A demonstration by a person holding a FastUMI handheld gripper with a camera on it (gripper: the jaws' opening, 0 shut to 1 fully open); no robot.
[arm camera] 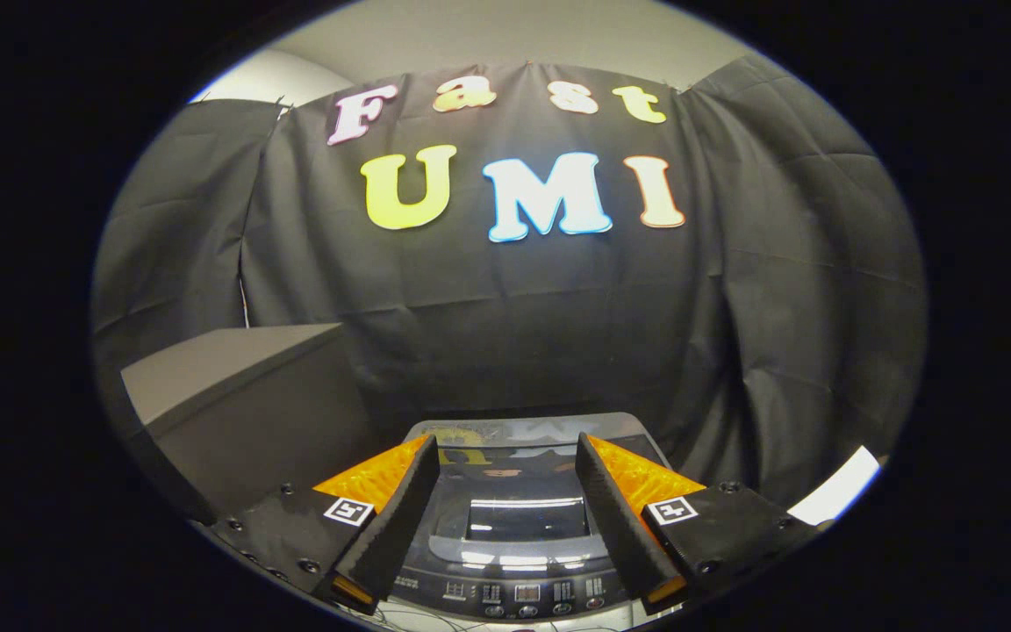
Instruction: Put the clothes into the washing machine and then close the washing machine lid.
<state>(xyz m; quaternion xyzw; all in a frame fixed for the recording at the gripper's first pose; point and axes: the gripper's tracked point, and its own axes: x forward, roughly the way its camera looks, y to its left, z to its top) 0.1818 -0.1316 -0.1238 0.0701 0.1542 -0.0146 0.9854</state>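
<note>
Box (233, 412): grey, far left, standing against the black cloth wall, just left of the washing machine.
Gripper (505, 478): fingers spread wide apart, holding nothing, hovering above the washing machine.
Washing machine (519, 527): between and below the fingers, near the cloth wall; top-loading type.
Lid (527, 518): shut flat, glossy with a dark window, showing between the two fingers.
Control panel (523, 595): near edge of the machine, a row of buttons and small displays.
Clothes: cannot tell where.
</note>
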